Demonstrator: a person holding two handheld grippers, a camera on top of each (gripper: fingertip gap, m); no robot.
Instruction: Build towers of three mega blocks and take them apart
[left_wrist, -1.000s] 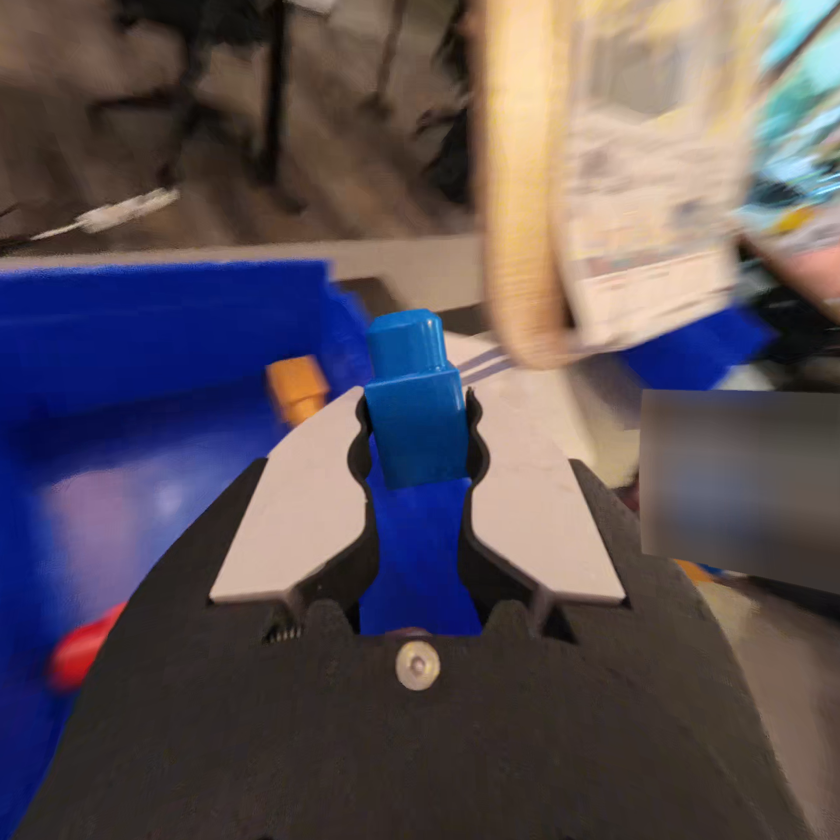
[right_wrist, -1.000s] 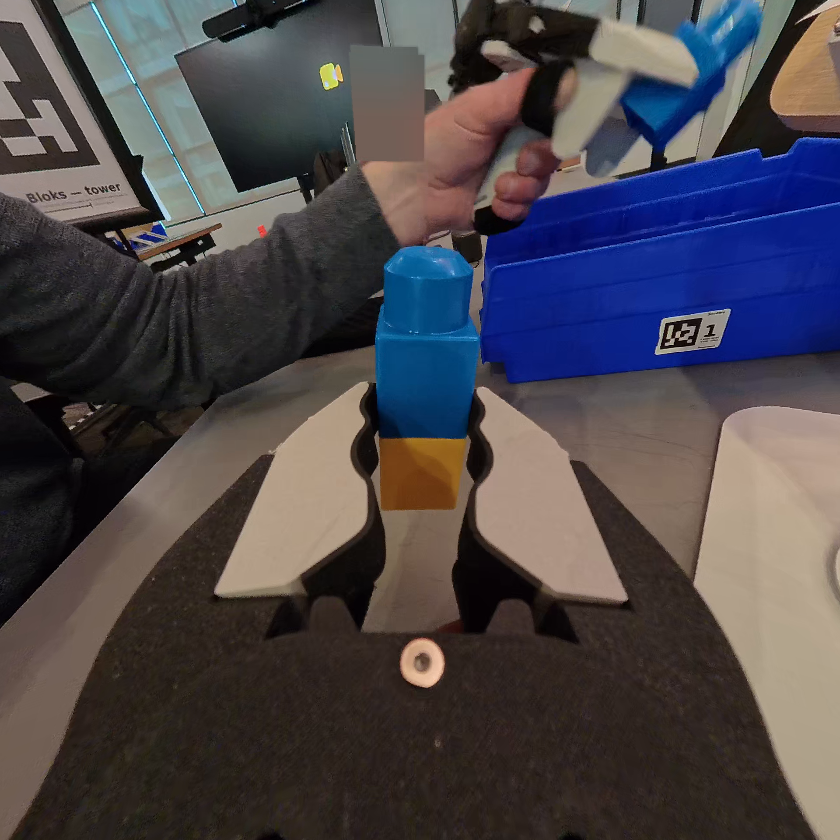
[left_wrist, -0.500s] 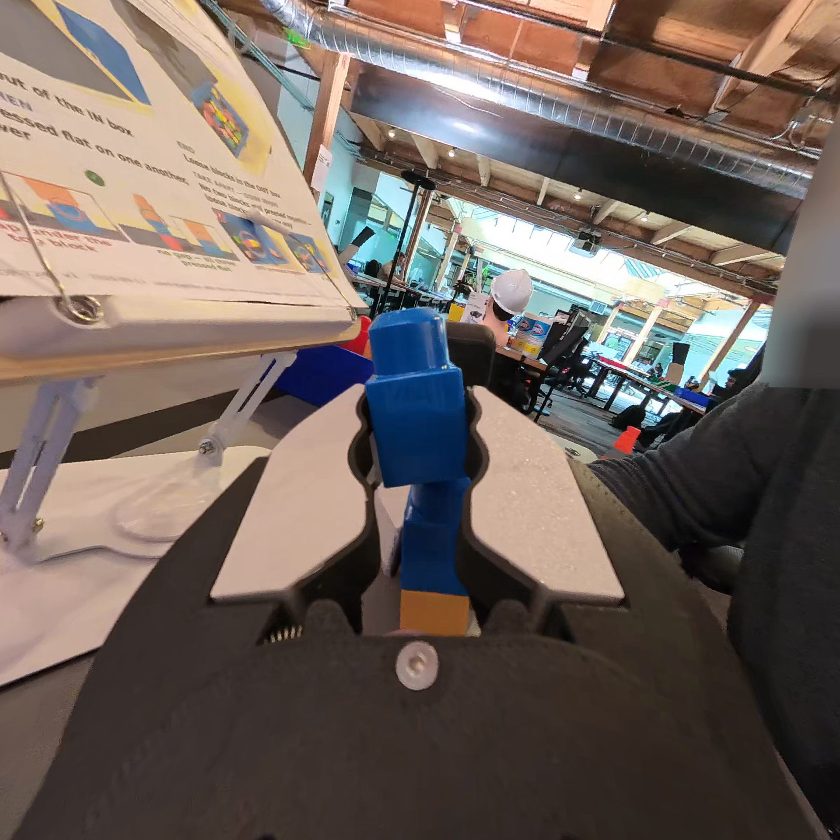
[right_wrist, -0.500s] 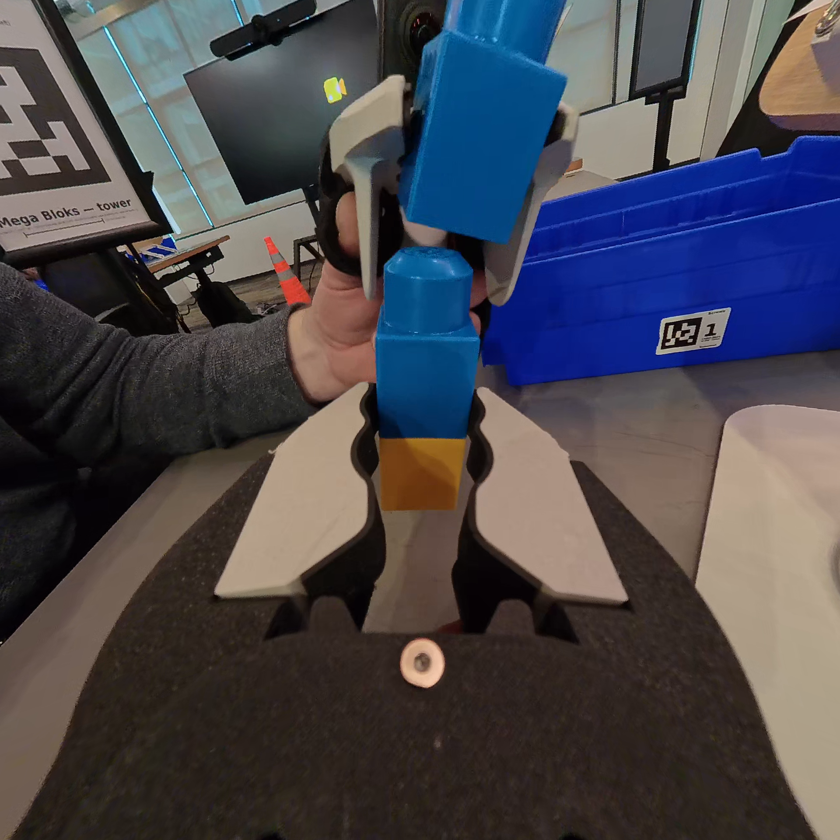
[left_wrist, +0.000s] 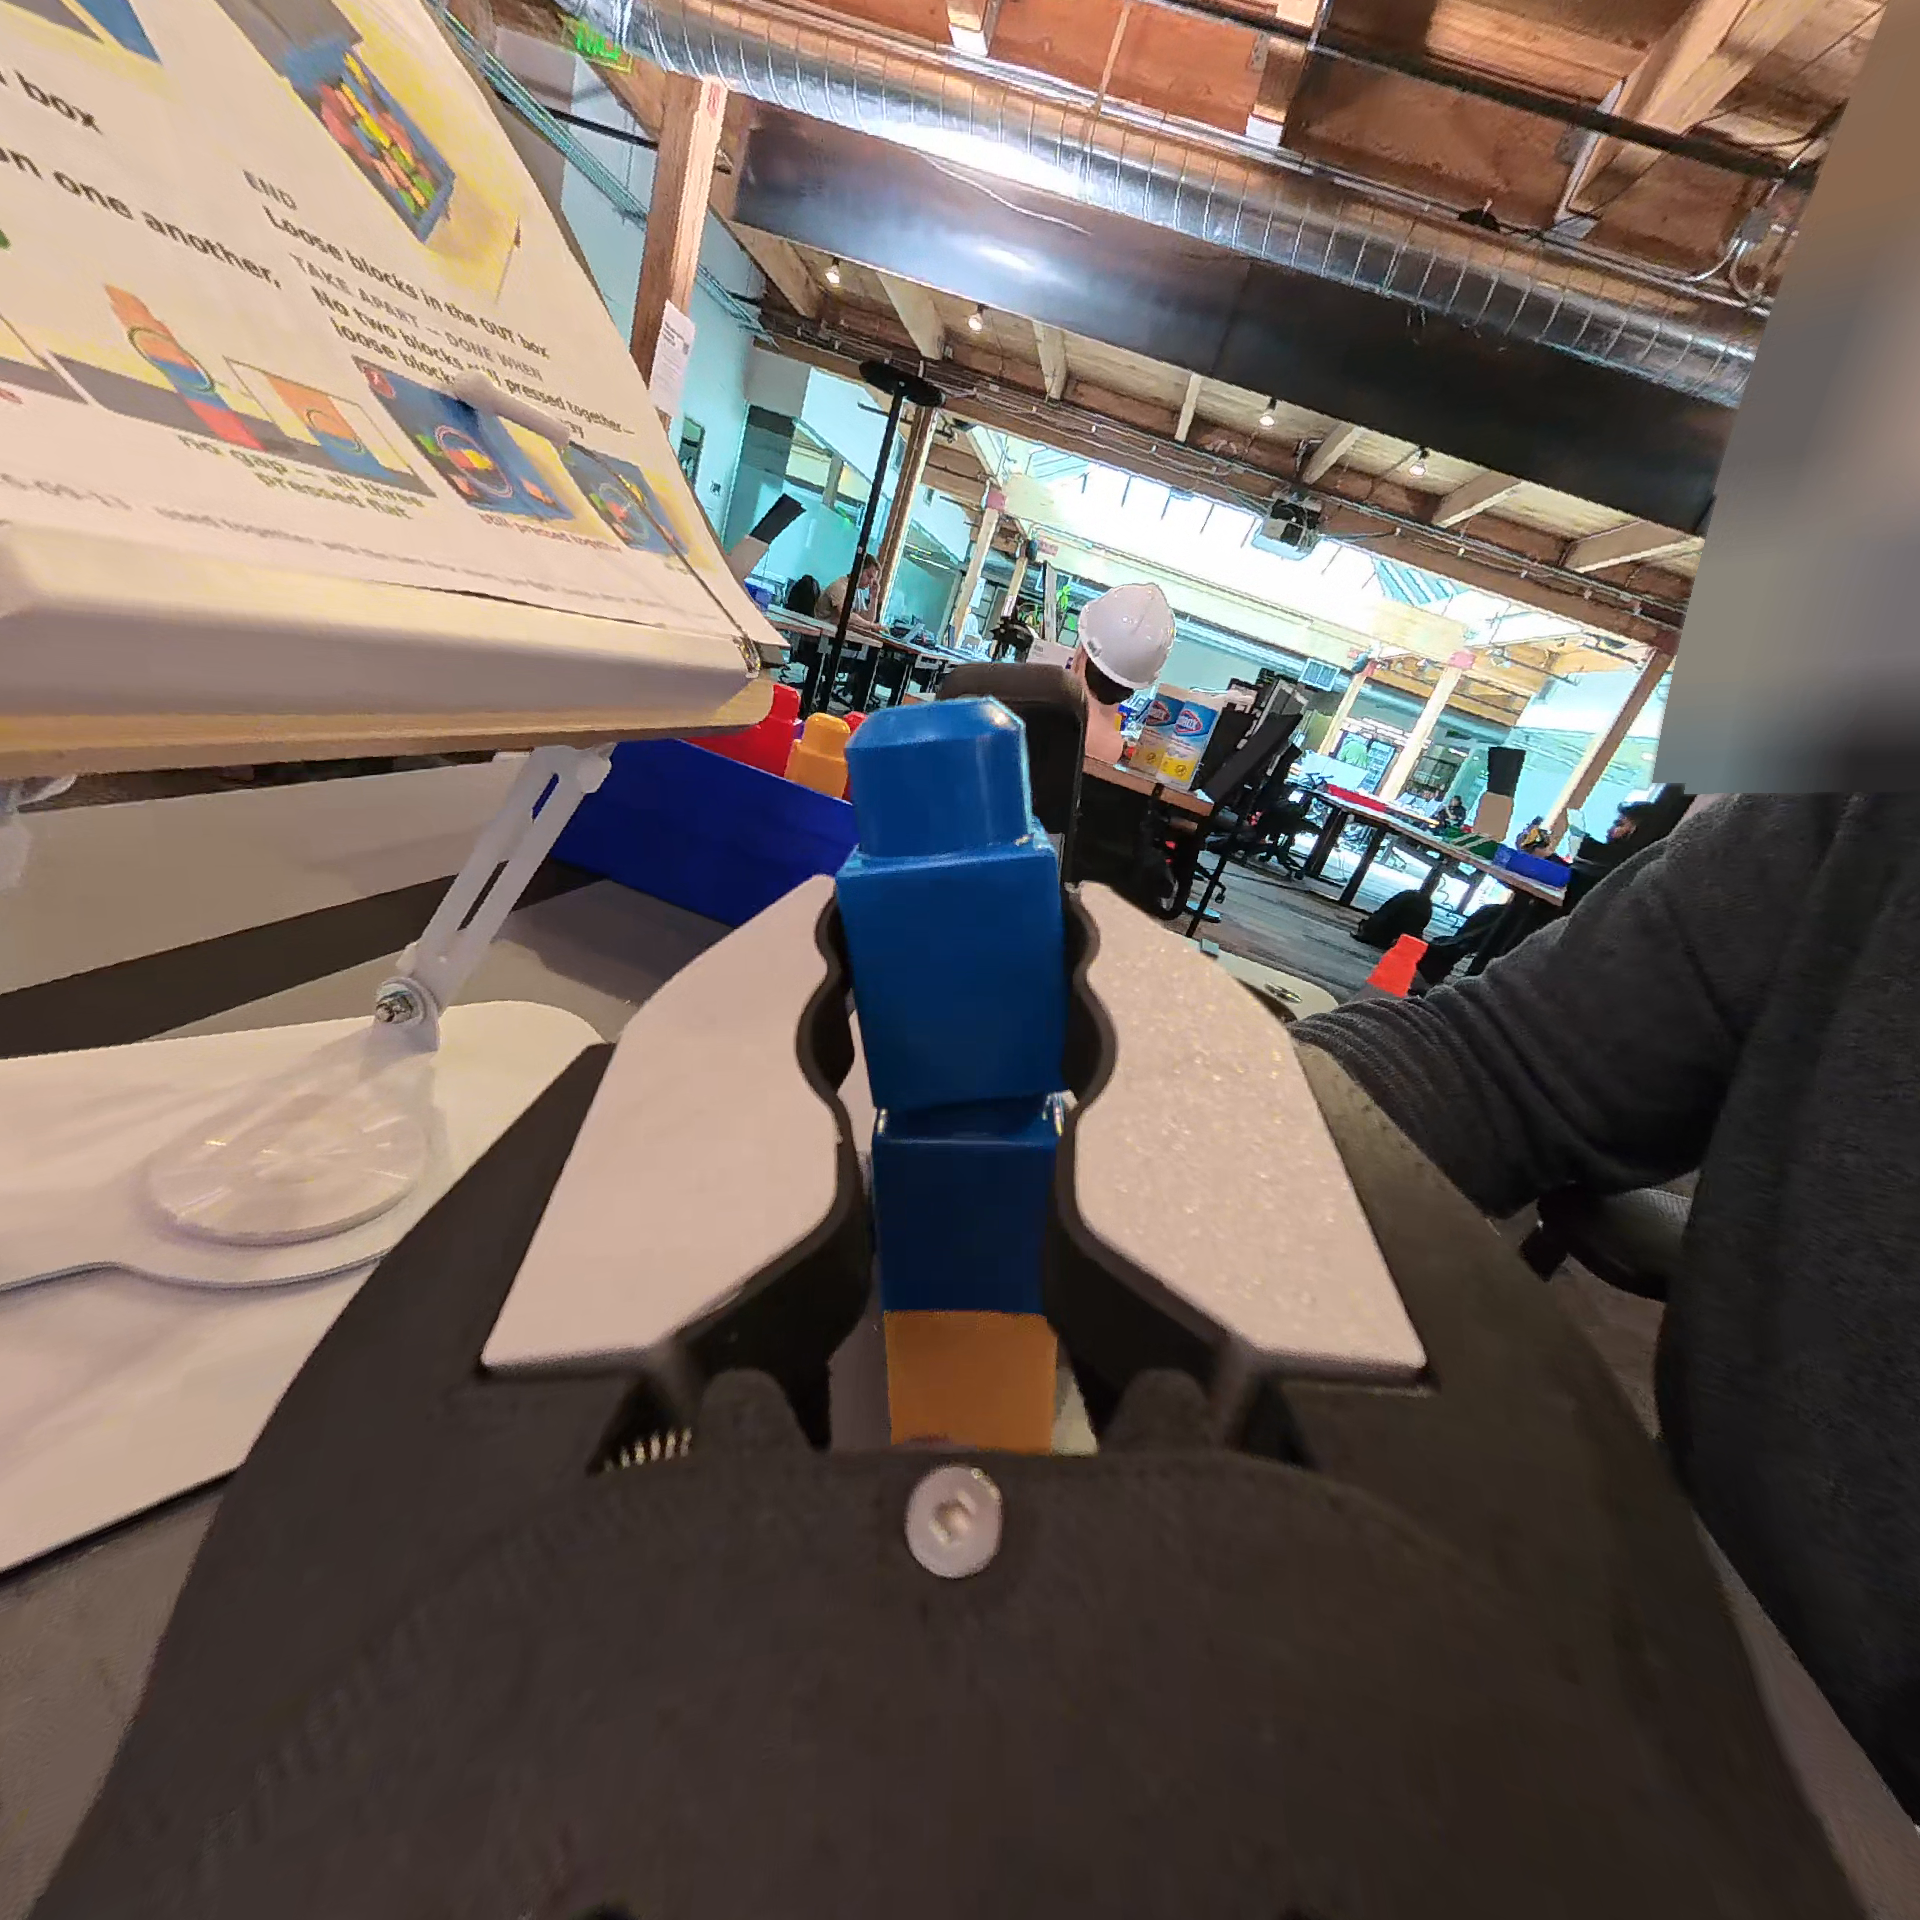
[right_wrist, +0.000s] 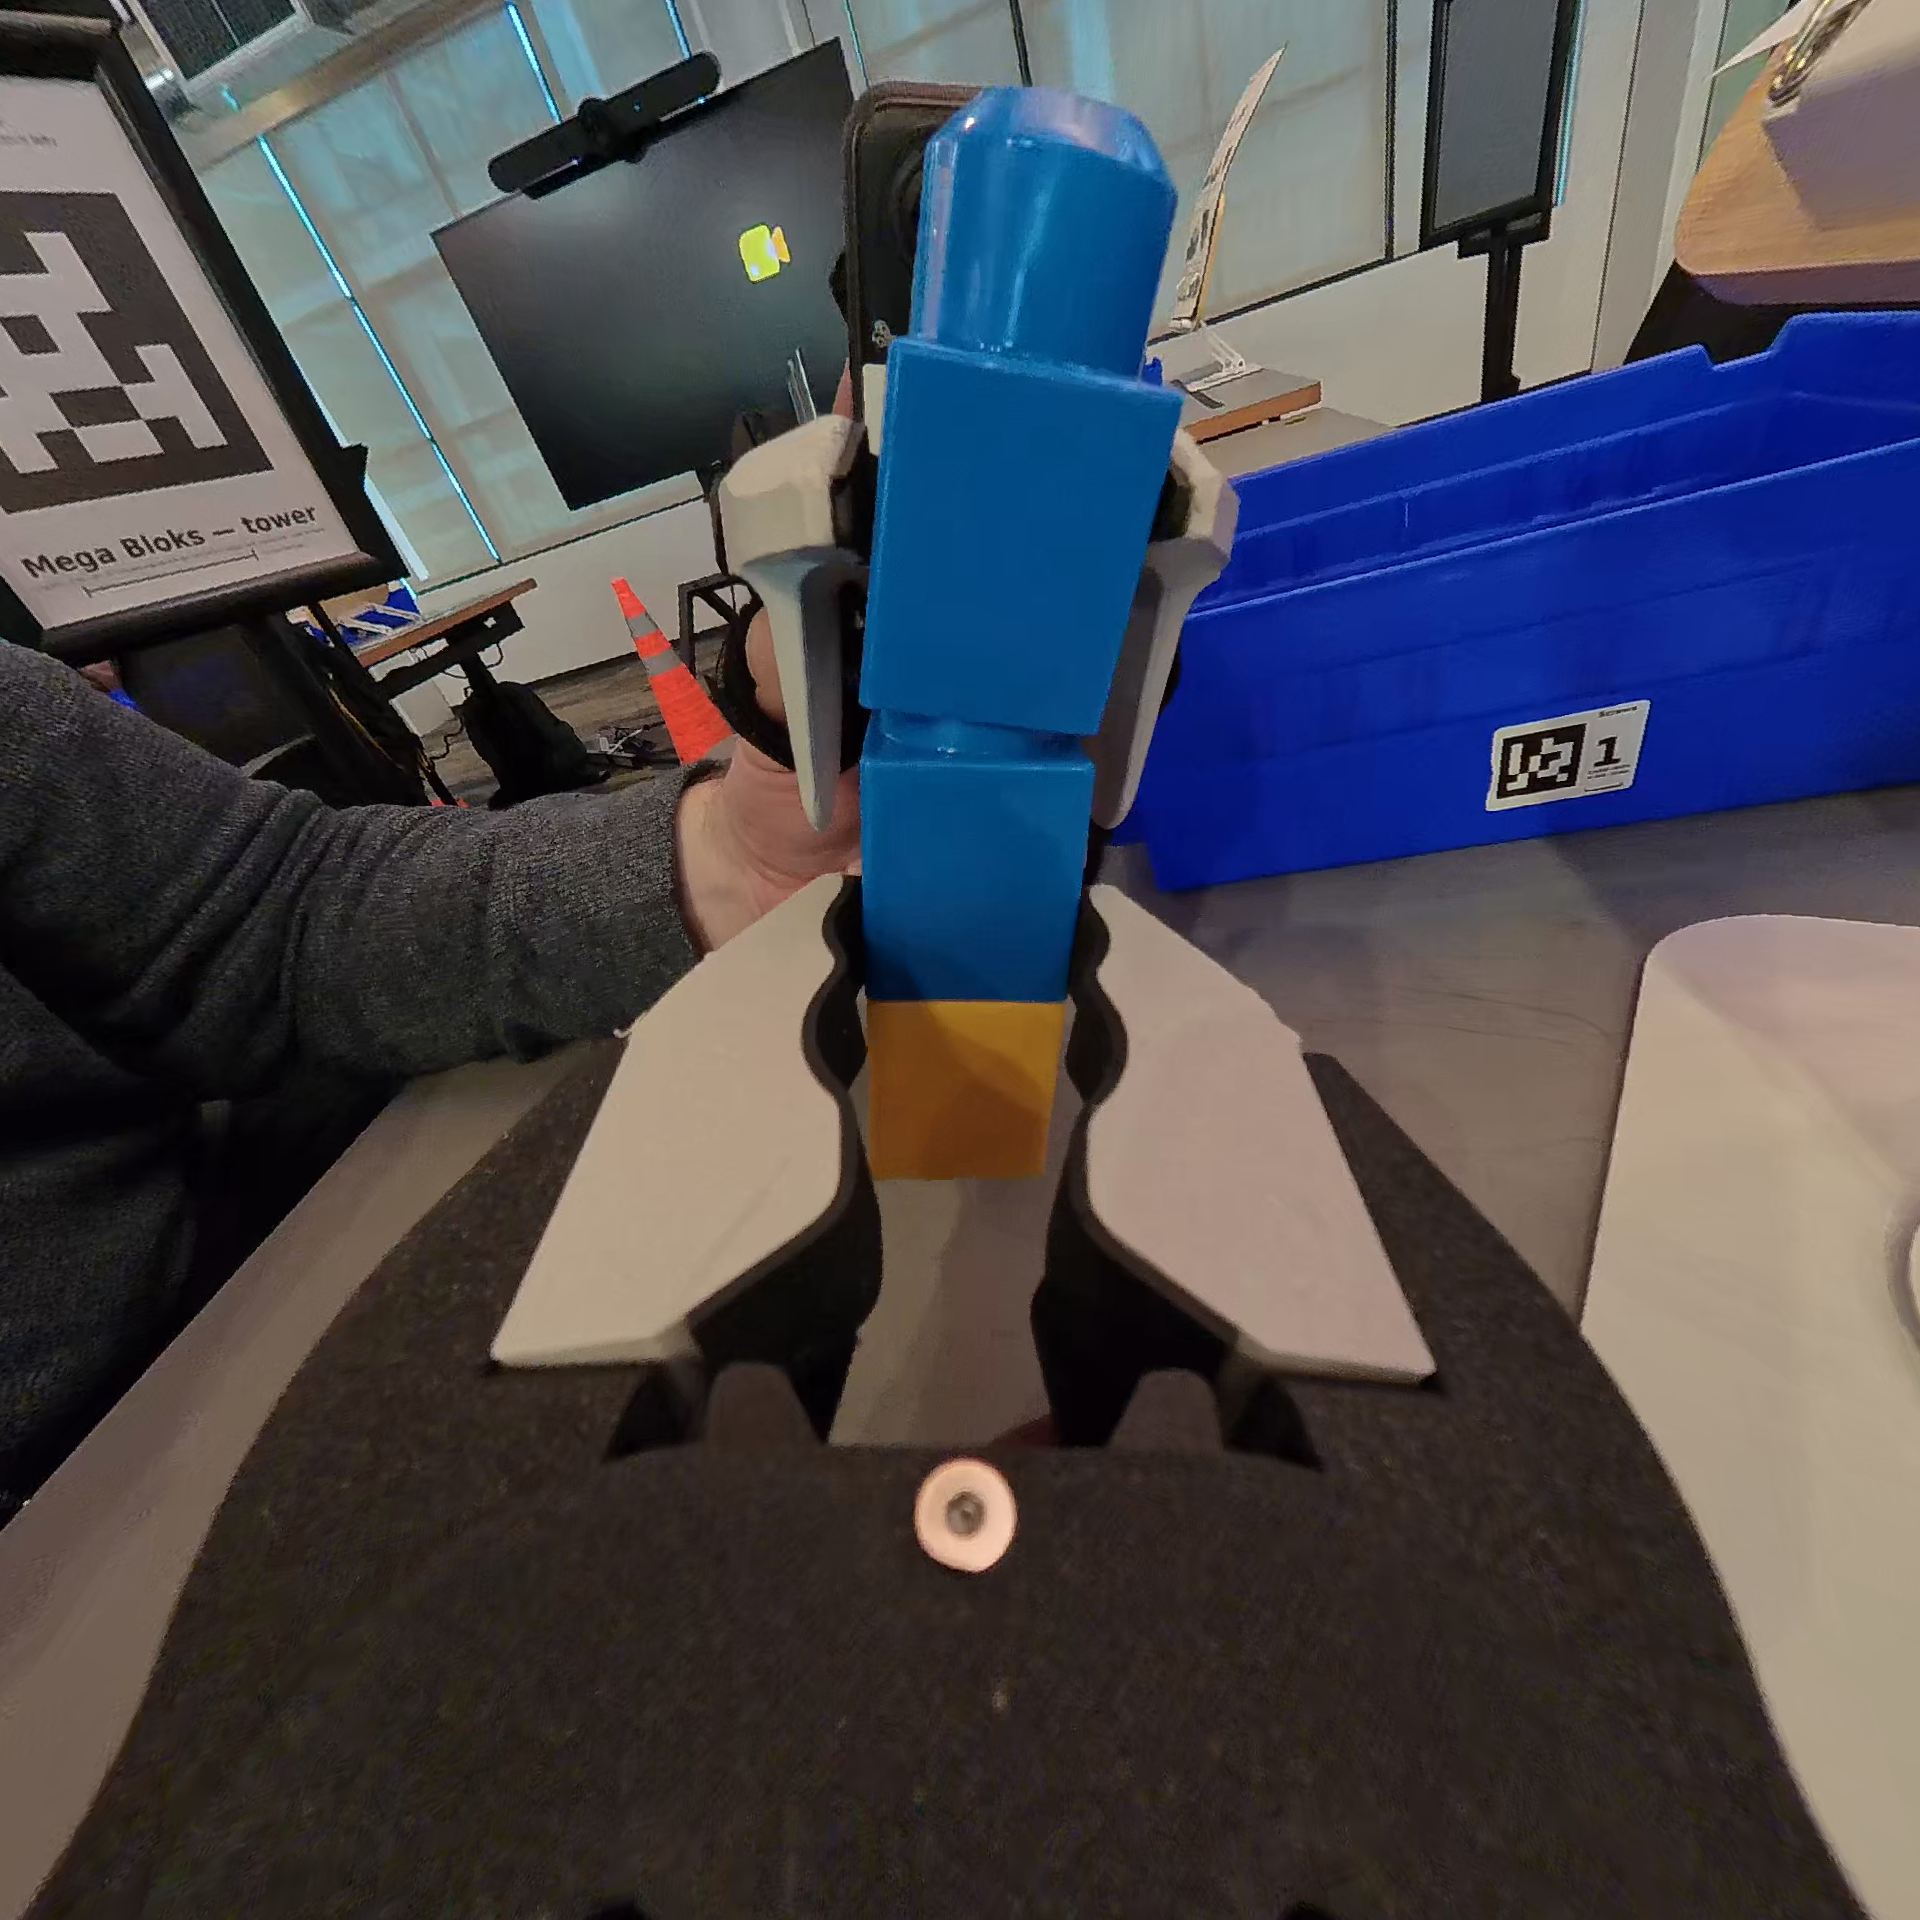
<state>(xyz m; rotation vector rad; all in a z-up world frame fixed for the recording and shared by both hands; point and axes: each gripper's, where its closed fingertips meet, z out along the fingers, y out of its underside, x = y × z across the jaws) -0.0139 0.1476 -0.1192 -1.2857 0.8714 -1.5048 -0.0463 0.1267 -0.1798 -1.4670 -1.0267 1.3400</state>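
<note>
My right gripper (right_wrist: 961, 997) is shut on a two-block stack: a blue block (right_wrist: 971, 873) pressed on an orange block (right_wrist: 961, 1091), held upright just above the grey table (right_wrist: 1403, 997). My left gripper (left_wrist: 951, 997) is shut on a second blue block (left_wrist: 951, 977). In the right wrist view this top blue block (right_wrist: 1013, 551) sits on the stack's stud, slightly tilted, with a narrow gap above the lower blue block. The left gripper (right_wrist: 987, 582) shows there from the front, pads against the block. The stack also shows in the left wrist view (left_wrist: 961, 1226).
A blue bin (right_wrist: 1538, 623) with a tag stands at the right in the right wrist view. Another blue bin (left_wrist: 686, 821) holds red and orange blocks. A white stand (left_wrist: 291, 1153) carries an instruction sheet (left_wrist: 270, 343). A person's sleeve (right_wrist: 260, 894) reaches across.
My left gripper brought its blue block from the blue bin over to the stack and lowered it onto the stud. My right gripper kept the stack still.
</note>
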